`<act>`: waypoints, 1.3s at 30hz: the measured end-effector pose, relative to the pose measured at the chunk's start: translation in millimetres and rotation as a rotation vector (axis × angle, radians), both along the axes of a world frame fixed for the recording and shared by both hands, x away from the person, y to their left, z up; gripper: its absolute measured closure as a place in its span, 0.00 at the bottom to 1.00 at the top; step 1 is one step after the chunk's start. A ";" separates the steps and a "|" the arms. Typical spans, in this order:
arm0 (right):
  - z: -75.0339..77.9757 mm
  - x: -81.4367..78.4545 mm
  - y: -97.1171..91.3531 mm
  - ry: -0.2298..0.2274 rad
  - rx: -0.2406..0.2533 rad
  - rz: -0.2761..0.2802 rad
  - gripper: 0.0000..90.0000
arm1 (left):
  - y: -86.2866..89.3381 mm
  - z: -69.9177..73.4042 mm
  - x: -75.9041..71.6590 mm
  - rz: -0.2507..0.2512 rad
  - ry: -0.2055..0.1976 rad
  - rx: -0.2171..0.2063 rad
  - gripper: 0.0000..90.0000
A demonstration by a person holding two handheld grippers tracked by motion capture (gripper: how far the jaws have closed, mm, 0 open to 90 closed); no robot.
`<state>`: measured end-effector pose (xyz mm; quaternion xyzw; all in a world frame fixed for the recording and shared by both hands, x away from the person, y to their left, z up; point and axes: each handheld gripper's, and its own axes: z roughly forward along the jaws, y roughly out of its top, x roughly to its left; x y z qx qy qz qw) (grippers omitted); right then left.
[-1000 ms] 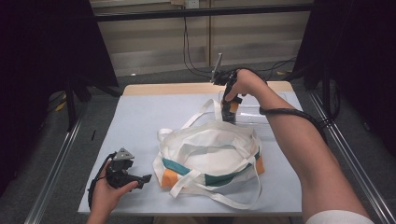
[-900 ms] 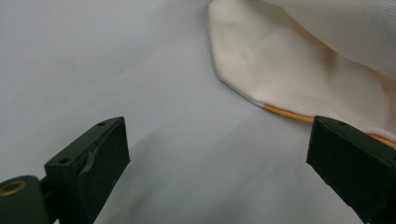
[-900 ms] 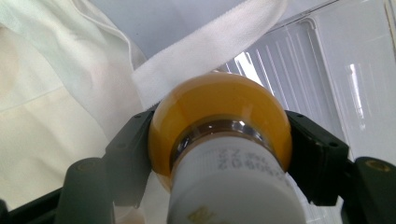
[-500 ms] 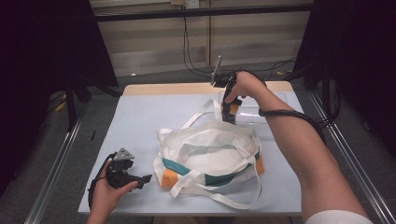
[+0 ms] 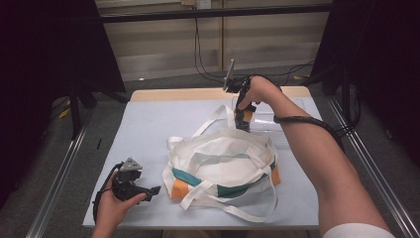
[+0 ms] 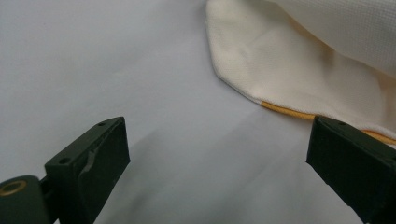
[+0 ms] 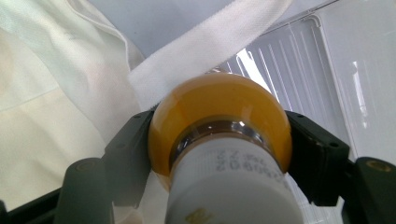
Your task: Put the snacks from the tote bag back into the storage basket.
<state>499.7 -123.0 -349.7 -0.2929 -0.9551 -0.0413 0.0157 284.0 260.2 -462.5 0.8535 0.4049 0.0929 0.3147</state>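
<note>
A pale blue table (image 5: 148, 129) under dim light. At two o'clock, the right gripper (image 5: 244, 119) has its fingers clamped on an orange bottle (image 7: 219, 121) (smooth, light, likely slippery; best gripped mid-body) just beyond the soft cloth bag (image 5: 223, 158). The left gripper (image 5: 148, 191) rests open-fingered at seven o'clock.

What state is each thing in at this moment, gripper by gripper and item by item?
Right gripper: shut on the bulb.
Bulb: amber glass, clamped between the jaws, above the tote's strap.
Left gripper: open, nothing between the jaws.
Tote bag: lying slumped, straps loose.
Clear tray: flat on the table beside the bag.
</note>
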 end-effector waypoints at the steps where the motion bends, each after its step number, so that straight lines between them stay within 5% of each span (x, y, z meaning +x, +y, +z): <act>1: -0.5 0.3 -1.0 -0.004 0.004 0.008 0.33 | 0.3 0.1 0.0 -0.001 0.002 -0.004 0.06; 12: 3.3 -3.7 -6.4 -0.012 0.015 -0.022 0.29 | 1.5 2.0 1.8 -0.021 0.022 -0.004 0.06; 15: 5.0 -5.4 -9.1 -0.018 0.024 -0.028 0.27 | -0.2 -0.2 1.1 0.003 -0.007 -0.011 0.06; 17: 6.8 -6.5 -10.7 -0.024 0.024 -0.033 0.26 | 1.3 2.1 2.2 -0.020 0.023 -0.005 0.06; 19: 8.5 -7.9 -12.2 -0.022 0.026 -0.047 0.25 | -0.1 1.2 1.6 -0.006 0.000 -0.002 0.06; 24: 11.8 -12.0 -15.3 -0.017 0.035 -0.067 0.23 | 1.4 2.0 1.5 -0.022 0.022 -0.004 0.06; 35: 22.6 -21.1 -21.6 -0.031 0.048 -0.087 0.20 | 2.0 2.1 -2.0 0.008 -0.006 -0.011 0.06; 39: 22.2 -24.8 -21.9 -0.030 0.051 -0.094 0.19 | 3.1 2.4 -1.0 -0.016 0.022 -0.005 0.06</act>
